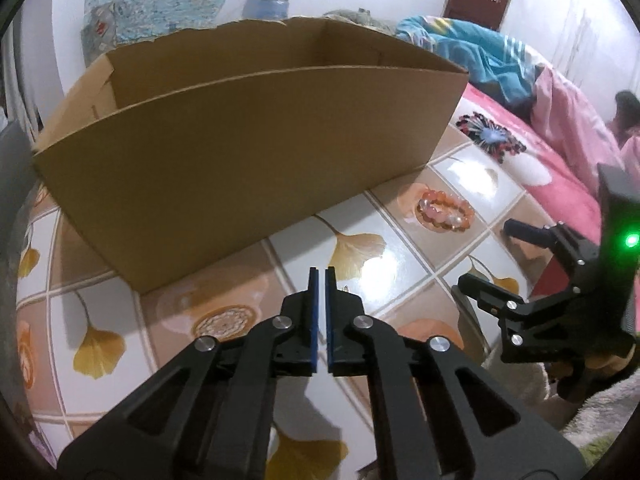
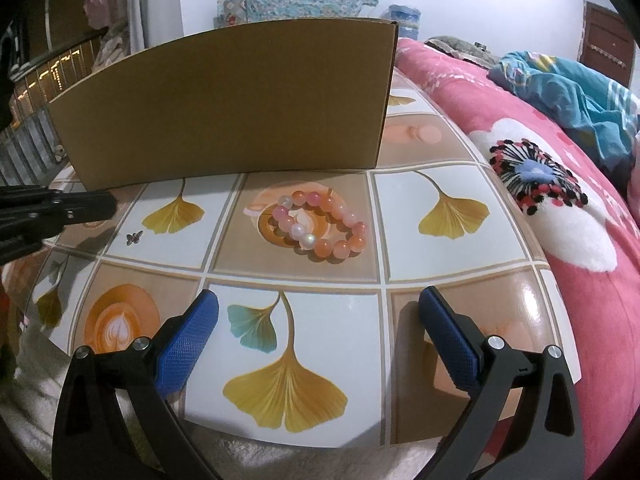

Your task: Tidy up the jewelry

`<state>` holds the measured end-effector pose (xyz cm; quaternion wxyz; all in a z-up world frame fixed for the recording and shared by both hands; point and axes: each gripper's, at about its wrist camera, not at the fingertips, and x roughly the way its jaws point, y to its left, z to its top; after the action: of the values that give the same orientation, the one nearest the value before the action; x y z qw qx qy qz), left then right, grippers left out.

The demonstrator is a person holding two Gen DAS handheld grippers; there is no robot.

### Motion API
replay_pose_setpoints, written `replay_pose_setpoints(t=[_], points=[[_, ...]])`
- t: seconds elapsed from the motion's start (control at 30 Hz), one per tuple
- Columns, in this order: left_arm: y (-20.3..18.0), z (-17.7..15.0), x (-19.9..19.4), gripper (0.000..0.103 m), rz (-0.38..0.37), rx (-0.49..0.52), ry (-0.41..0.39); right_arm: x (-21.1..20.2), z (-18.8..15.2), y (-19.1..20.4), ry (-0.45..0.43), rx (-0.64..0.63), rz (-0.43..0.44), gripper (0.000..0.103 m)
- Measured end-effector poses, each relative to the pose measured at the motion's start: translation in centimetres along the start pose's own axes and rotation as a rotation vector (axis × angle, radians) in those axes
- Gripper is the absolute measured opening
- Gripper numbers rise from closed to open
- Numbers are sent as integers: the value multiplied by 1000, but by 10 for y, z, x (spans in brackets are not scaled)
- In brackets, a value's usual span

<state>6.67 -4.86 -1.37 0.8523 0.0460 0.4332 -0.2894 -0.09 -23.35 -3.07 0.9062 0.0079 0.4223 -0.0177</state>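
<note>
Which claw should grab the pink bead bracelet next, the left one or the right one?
Probably the right claw. Its jaws are wide open and the bracelet lies on the table straight ahead of them. The left claw is shut and the bracelet sits off to its right, beside the cardboard box.

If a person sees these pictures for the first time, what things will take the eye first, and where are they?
First the big cardboard box, standing open at the back of the tiled tabletop. In front of its right end lies a pink and orange bead bracelet, alone on a brown tile. To the right, a pink blanket with a dark flower pattern lies beside the table.
</note>
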Motion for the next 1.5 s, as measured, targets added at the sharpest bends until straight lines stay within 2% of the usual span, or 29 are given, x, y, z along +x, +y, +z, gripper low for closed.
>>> replay_pose_setpoints(t=[0.1,0.23,0.3,0.83,1.17,1.33,1.5], points=[[-2,-5,2,5,-34,-1,36,1,0,0,-2,6,-4,97],[-14,-9,15,9,-17,26,78,1,0,0,0,7,-6,97],[-16,-9,17,12,-14,24,76,1,0,0,0,6,-5,97],[-26,1,28,13,-48,56,84,1,-1,1,-6,1,0,97],[-34,-4,23,31,-107,86,100,1,0,1,-8,1,0,97],[-34,-8,21,33,-150,58,108,1,-1,1,-7,0,1,97],[-37,-9,21,33,-160,57,105,1,-1,1,-8,0,1,97]])
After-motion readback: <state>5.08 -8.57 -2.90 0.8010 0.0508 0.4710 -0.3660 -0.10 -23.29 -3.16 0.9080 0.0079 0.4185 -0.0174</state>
